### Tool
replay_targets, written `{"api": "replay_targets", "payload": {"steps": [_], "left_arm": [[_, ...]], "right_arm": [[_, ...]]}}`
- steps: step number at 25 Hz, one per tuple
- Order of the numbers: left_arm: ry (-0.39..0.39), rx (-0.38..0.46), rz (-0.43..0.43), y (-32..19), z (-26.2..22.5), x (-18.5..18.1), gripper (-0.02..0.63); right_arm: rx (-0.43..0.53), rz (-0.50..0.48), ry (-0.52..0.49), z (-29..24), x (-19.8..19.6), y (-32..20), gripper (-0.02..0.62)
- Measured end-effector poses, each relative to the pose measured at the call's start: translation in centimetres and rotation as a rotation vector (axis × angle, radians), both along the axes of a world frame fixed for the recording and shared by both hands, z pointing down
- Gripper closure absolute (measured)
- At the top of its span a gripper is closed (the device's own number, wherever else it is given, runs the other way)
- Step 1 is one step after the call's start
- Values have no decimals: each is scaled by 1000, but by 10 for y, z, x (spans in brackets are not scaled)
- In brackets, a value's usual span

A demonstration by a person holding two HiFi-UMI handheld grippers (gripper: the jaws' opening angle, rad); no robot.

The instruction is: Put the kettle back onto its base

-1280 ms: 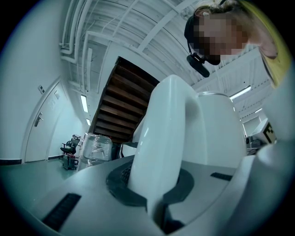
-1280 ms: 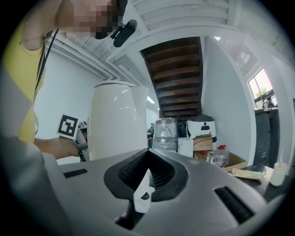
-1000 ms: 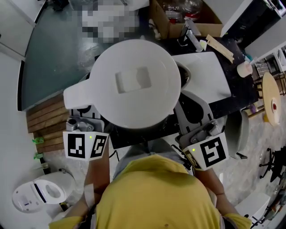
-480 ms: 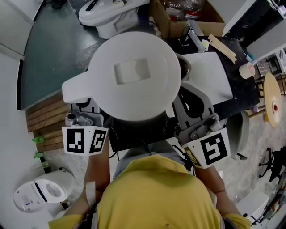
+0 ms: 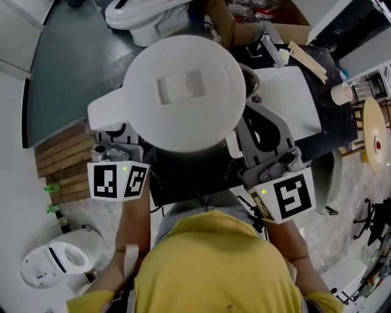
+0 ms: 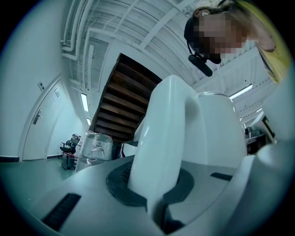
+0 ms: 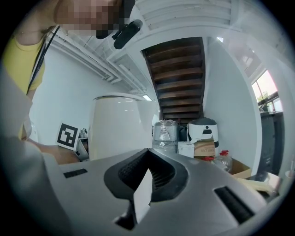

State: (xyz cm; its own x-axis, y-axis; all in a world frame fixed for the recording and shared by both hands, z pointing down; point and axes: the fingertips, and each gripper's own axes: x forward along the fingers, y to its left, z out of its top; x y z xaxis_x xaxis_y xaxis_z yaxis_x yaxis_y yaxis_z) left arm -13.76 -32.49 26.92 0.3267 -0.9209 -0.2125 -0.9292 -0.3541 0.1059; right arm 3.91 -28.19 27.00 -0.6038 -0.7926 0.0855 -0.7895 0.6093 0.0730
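Kettle [image 5: 183, 92] is off its base, held high and close under the head camera, lid up, body roughly upright. Left gripper [image 6: 156, 193] carries it, with the jaws nearly together and clamped on the handle [image 6: 161, 138], which fills the gap between them. Right gripper [image 7: 145, 184] hangs just beside the kettle's right flank and takes no part in the carry. Its jaws are closed on a thin white slip [image 7: 142, 200] standing in the seam; what the slip is, I cannot tell. No base shows in any view, because the kettle body hides whatever lies straight below it. Judgement: the lift-and-carry part is in hand, but finding the base, lining up over it and setting down all remain. Surroundings: a dark table [image 5: 335, 119] to the right bears a white slab [image 5: 287, 98], a wood strip [image 5: 308, 61] and a small roll [image 5: 342, 92]. A cardboard box [image 5: 244, 21] sits beyond it, and a white appliance [image 5: 146, 15] lies farther ahead. Another white appliance [image 5: 55, 266] sits low at the left, near wooden stair treads [image 5: 61, 165]. The gripper views also show a wrapped bottle [image 7: 165, 133] ahead. Likely hindrances: the wide kettle blocks the downward sightline, so the approach to the base would be partly blind, and the right gripper sits close enough to crowd the kettle's side. The table clutter looks well apart from the kettle.
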Motion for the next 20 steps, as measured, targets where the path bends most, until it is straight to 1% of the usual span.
{"api": "replay_targets", "payload": {"steps": [6, 11, 20], "left_arm": [[-2, -15, -5, -4, 15, -2, 584], [-4, -6, 4, -9, 27, -2, 584], [-18, -32, 26, -18, 54, 5, 584]], "right_arm": [[-7, 6, 10, 9, -2, -3, 580], [-29, 19, 12, 21, -2, -7, 580], [-73, 55, 7, 43, 4, -18, 580]]}}
